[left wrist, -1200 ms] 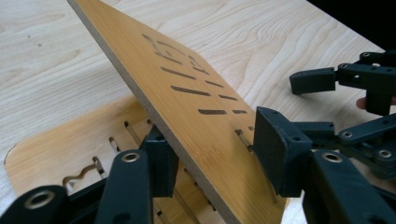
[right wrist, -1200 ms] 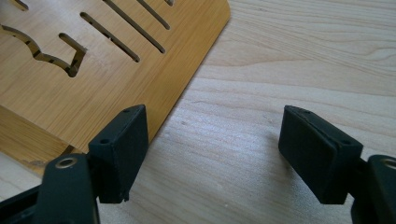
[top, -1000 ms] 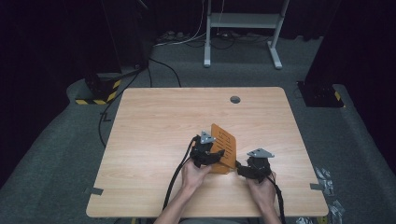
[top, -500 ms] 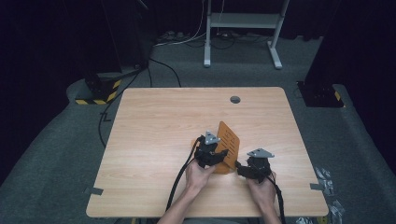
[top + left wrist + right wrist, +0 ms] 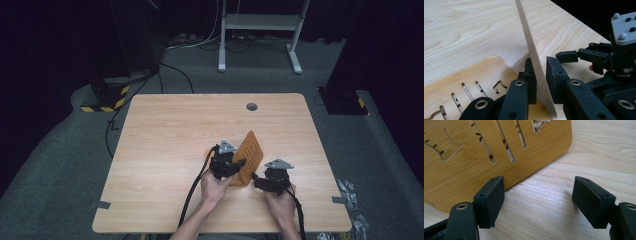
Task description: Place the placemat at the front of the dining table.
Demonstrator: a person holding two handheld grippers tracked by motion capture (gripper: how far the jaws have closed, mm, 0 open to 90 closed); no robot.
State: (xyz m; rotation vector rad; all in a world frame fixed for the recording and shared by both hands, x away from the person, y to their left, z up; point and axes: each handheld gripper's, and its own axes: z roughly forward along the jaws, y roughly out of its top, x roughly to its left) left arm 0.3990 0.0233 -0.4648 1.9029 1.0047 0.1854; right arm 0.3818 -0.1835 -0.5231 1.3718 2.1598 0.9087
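Here the work in hand looks like raising a slotted wooden board [image 5: 250,150] on its edge and steadying it, toward the person's edge of the worktop [image 5: 175,135] and somewhat right of its middle. Starting at the left, the left hand [image 5: 215,185] brings the left claw [image 5: 241,164] in against the board's near end. In the left gripper view the board [image 5: 529,42] runs edge-on as a thin strip straight up between the two black jaws of that claw [image 5: 540,75]. The jaws have just been closing with the board between them and now stand narrow. One pad lies flat on the wood and the other appears to meet it lower down, so I judge this a pinch grip on the board. Beside it, at the lower left of that view, a flat slotted panel [image 5: 474,75] seems to lie on the worktop; whether it is joined to the board I cannot tell. The board leans, its far end lifted and its lower edge on the worktop. Further right, the right hand [image 5: 280,202] holds the right claw [image 5: 256,180] low beside it. In the right gripper view its jaws stand wide with nothing but bare worktop between them [image 5: 539,197]. One pad sits at the board's [image 5: 474,170] bottom edge, touching or nearly so. The next move probably calls for a firm left grip while the right claw braces or takes the lower edge, lest the board slip or topple.
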